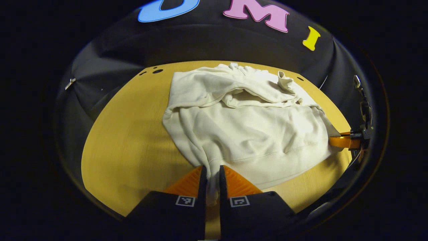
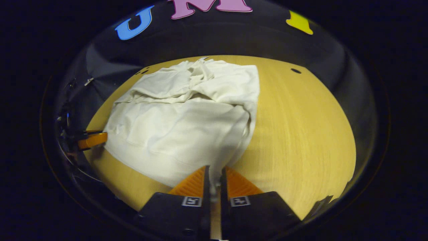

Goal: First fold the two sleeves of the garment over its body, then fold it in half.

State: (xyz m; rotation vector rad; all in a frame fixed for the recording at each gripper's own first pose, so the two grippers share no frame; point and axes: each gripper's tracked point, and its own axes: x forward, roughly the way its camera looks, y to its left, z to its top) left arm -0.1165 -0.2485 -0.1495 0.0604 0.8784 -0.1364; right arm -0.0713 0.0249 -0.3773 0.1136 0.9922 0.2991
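A cream sweatshirt (image 1: 247,124) lies on the wooden table (image 1: 127,140), both sleeves laid across its upper body. In the left gripper view, my left gripper (image 1: 212,171) is shut on the hem's near left corner, cloth pinched between its fingers. The right gripper (image 1: 337,140) shows at the hem's right end. In the right gripper view, my right gripper (image 2: 214,172) is shut on the near right corner of the sweatshirt (image 2: 180,124). The left gripper (image 2: 95,139) shows at the far left of that view, against the hem.
The round-edged table (image 2: 301,134) has bare wood to the right of the garment and to its left. Small dark holes (image 1: 157,71) mark the tabletop's far edge. Black cloth walls close in behind the table.
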